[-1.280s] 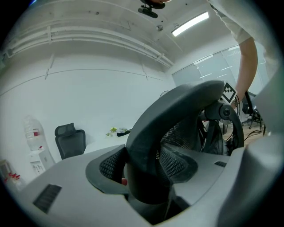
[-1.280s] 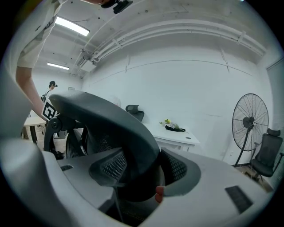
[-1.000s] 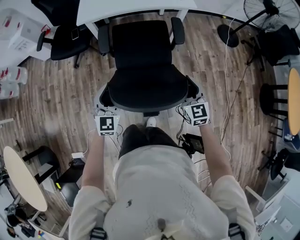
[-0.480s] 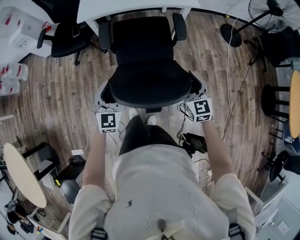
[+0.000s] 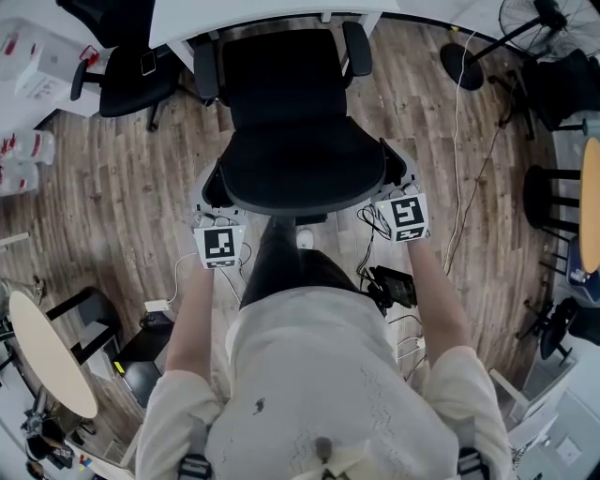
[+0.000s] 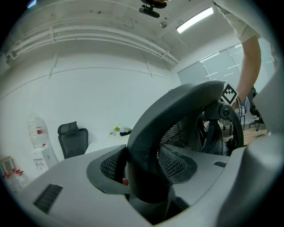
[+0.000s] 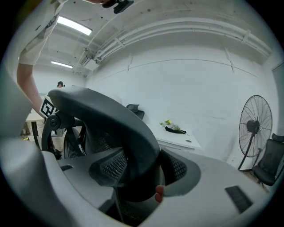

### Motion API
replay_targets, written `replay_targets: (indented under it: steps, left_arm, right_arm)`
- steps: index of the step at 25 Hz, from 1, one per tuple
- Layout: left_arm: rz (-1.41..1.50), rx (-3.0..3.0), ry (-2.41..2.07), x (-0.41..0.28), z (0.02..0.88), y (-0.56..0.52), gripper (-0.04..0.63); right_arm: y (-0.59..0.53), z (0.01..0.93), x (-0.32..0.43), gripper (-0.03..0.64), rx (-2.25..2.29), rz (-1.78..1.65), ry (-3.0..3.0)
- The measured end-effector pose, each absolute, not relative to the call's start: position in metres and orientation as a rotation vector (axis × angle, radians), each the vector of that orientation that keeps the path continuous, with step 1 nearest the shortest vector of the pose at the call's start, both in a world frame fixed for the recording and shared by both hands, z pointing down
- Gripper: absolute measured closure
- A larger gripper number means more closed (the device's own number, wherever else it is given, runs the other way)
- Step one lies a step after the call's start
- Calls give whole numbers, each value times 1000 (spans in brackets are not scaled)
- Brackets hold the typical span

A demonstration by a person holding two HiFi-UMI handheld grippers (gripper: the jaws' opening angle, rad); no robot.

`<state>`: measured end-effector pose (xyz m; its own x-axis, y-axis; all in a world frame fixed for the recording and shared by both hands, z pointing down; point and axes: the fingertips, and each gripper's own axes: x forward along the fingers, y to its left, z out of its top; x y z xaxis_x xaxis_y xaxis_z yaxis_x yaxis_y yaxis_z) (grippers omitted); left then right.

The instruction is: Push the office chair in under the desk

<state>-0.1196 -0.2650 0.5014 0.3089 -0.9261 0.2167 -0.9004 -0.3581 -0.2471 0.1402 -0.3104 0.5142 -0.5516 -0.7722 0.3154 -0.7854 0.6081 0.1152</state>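
The black office chair (image 5: 281,89) faces the white desk (image 5: 267,13), its seat front and armrests at the desk edge. I stand behind it with its curved backrest rim (image 5: 305,173) right before me. My left gripper (image 5: 212,204) holds the rim's left end and my right gripper (image 5: 394,184) its right end. In the left gripper view the grey rim (image 6: 177,104) fills the gap of the left gripper (image 6: 146,177), pads against it. In the right gripper view the rim (image 7: 104,111) likewise sits between the pads of the right gripper (image 7: 140,177). The desk top (image 7: 182,142) shows beyond.
A second black chair (image 5: 127,80) stands at the desk's left. A floor fan (image 5: 525,28) and dark stools (image 5: 553,197) are to the right. Cables (image 5: 459,141) and a black device (image 5: 389,286) lie on the wood floor by my feet. A round table (image 5: 47,361) is at lower left.
The chair has rolled a little toward the desk, and both grippers have gone forward with its backrest. The grip on the rim looks the same.
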Motion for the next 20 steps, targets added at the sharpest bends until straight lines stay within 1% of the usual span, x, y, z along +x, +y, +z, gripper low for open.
replay_targets:
  steps: [20]
  left_arm:
    - [-496,-2464,1756,-126,507,-325,350]
  right_arm:
    - [-375,520,132,368,1245,40,-2503]
